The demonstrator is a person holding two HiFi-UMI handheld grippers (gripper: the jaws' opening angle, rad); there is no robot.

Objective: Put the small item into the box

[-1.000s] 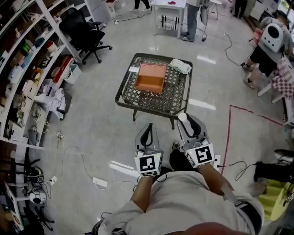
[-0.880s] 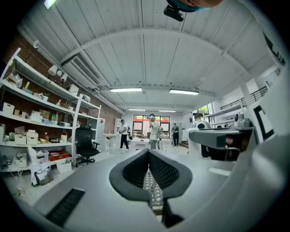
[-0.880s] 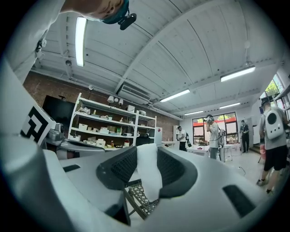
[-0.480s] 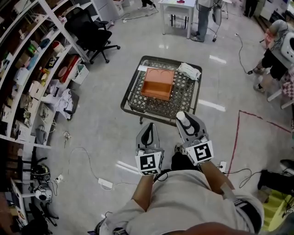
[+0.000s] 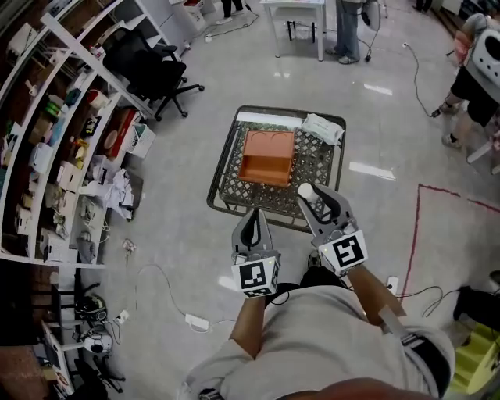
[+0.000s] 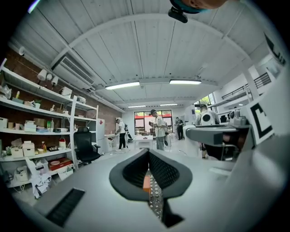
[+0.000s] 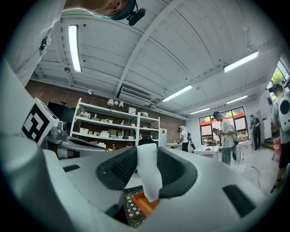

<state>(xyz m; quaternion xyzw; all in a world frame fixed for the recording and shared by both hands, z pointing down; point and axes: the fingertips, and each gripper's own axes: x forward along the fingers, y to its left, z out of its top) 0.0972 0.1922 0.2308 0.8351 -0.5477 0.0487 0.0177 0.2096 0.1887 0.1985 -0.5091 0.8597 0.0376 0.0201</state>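
An open orange box (image 5: 268, 155) sits on a low wire-mesh table (image 5: 312, 160) in front of me. My right gripper (image 5: 311, 197) is shut on a small white item (image 5: 306, 191) and hovers over the table's near edge, just short of the box. In the right gripper view the white item (image 7: 148, 174) stands between the pads, with the orange box (image 7: 146, 204) and the mesh table (image 7: 132, 205) below it. My left gripper (image 5: 252, 217) is shut and empty, short of the table's near edge. The left gripper view shows a sliver of the orange box (image 6: 146, 182) past the left gripper (image 6: 148, 156).
A white crumpled packet (image 5: 323, 127) lies on the table's far right corner. Shelving (image 5: 70, 133) lines the left side, with a black office chair (image 5: 148, 66) near it. A white table (image 5: 297, 12) and a standing person (image 5: 348, 27) are beyond. Red tape (image 5: 418, 211) and cables mark the floor.
I have come closer to the mesh table. Both grippers moved forward; the right one, still holding the white item, now reaches over the table's near edge.
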